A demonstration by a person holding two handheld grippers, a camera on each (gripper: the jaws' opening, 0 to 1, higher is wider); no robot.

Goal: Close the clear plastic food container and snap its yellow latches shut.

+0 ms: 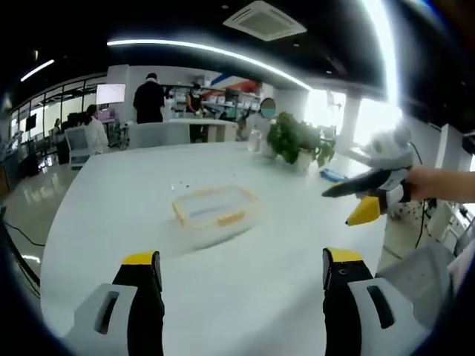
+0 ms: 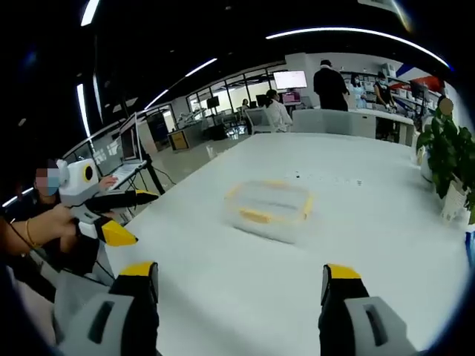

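Note:
A clear plastic food container (image 1: 215, 207) with a yellow rim and yellow latches sits near the middle of the white table (image 1: 148, 193). Its lid seems to lie on top. I cannot tell how the latches stand. My left gripper (image 1: 241, 259) is open and empty, well short of the container. Held in a person's hand at the right edge, the right gripper (image 1: 365, 199) hovers apart from the container. In the right gripper view the container (image 2: 269, 208) lies ahead of my open, empty right gripper (image 2: 239, 273). There the left gripper (image 2: 111, 215) hangs off the table's left side.
A potted plant (image 1: 297, 141) stands at the table's far right, and the plant (image 2: 445, 156) is at the right edge of the right gripper view. A laptop (image 2: 130, 152) sits on a stand beyond the table. Several people work at distant desks (image 1: 185, 130).

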